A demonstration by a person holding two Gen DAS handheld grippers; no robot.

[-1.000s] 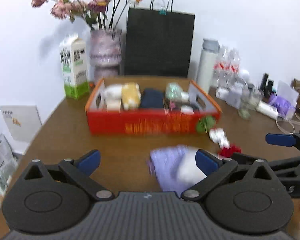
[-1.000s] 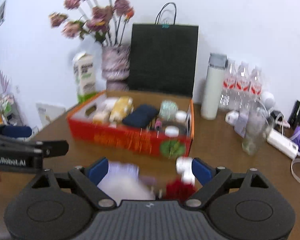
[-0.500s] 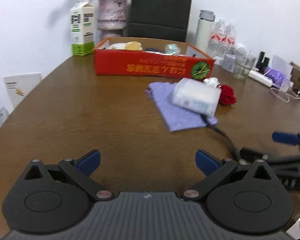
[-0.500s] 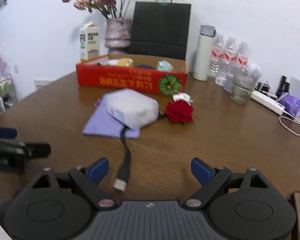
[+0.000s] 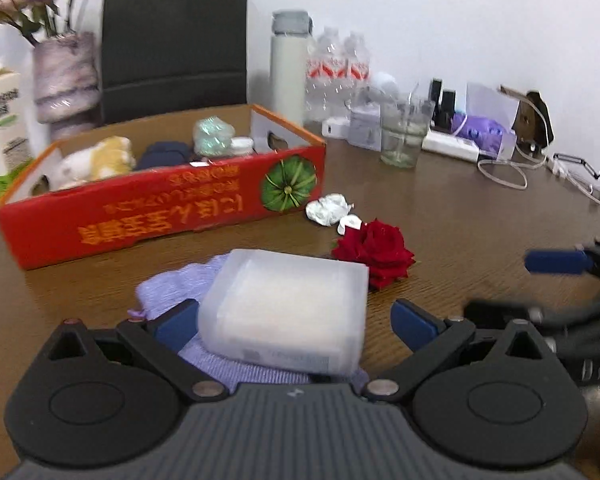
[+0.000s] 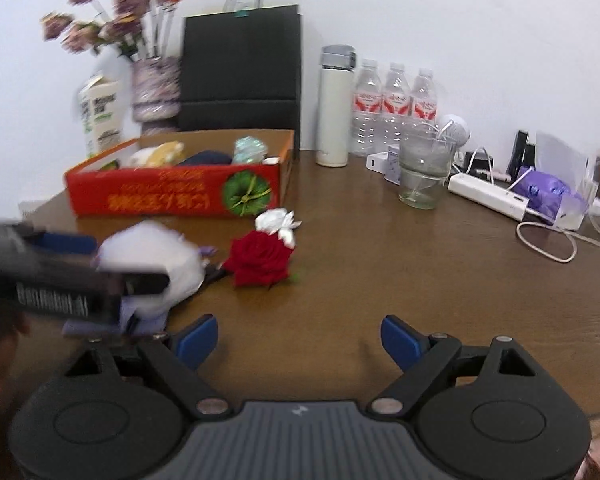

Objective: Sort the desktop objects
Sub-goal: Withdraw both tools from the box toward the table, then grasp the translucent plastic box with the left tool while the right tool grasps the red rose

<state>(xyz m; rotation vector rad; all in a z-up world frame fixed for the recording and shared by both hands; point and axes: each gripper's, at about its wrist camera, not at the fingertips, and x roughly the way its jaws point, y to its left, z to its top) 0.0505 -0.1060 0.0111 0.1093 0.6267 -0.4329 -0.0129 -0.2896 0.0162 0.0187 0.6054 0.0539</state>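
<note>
Left gripper [image 5: 294, 322] spread wide around a frosted white box [image 5: 286, 308], blue pads to either side of it and apparently not pressing, the box lying on a lilac cloth [image 5: 172, 292] on the brown table [image 5: 480, 216]. Right gripper [image 6: 299, 338] spread just as wide over bare wood with nothing between its pads. Beyond the box, a red rose [image 5: 376, 252] just beside it and a crumpled white wrapper [image 5: 327, 208] near the corner of the red cardboard tray [image 5: 156, 212], already holding soft items; farther back, a glass [image 6: 424, 176], white flask [image 6: 334, 106], water bottles [image 6: 396, 100], power strip [image 6: 488, 196] and loose cables [image 6: 552, 240].
</note>
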